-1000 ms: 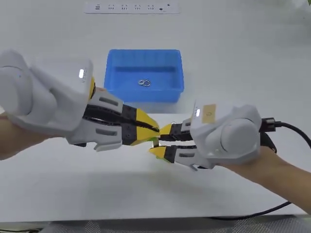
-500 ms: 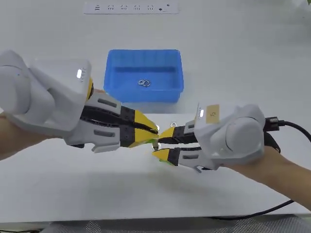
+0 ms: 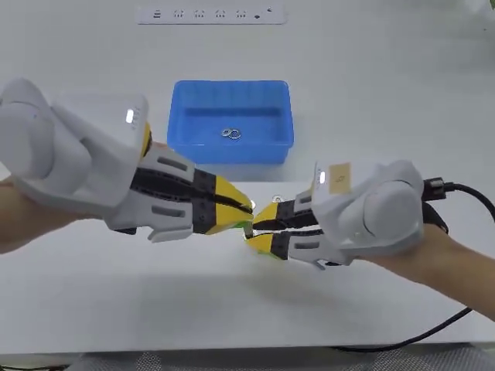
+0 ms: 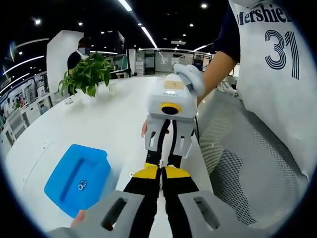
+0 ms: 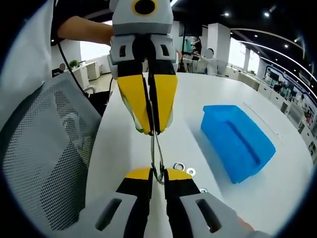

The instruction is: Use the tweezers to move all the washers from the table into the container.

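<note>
tweezers (image 5: 154, 148), thin and metallic, stretch between the two grippers at the centre of the right gripper view, one end in each. the left gripper (image 5: 154, 130) comes down from the top of that frame, its yellow jaws drawn almost together with only a slit between them and the upper end of the tweezers pinched there. the right gripper (image 5: 158, 174) rises from the bottom edge with its jaws closed to a narrow gap around the lower, curved end. in the head view the left gripper (image 3: 244, 212) reaches in from the left and the right gripper (image 3: 259, 226) from the right, and they meet tip to tip just below the middle of the frame, above the white table (image 3: 348, 93). the left gripper view looks along the left gripper (image 4: 161, 173) straight at the right gripper (image 4: 162, 159), nose to nose. the blue container (image 3: 230, 120) sits in the upper middle of the head view, beyond the grippers, with two washers (image 3: 230, 134) lying together on its floor; it lies at the lower left of the left gripper view (image 4: 77, 178) and at the right of the right gripper view (image 5: 237, 141). loose washers (image 5: 179, 166) rest on the table just right of the right gripper's jaws, near the bottom centre of that frame, between the jaws and the container. a white power strip (image 3: 209, 13) lies along the top edge of the head view, and a black cable (image 3: 464, 205) trails off to the right.
</note>
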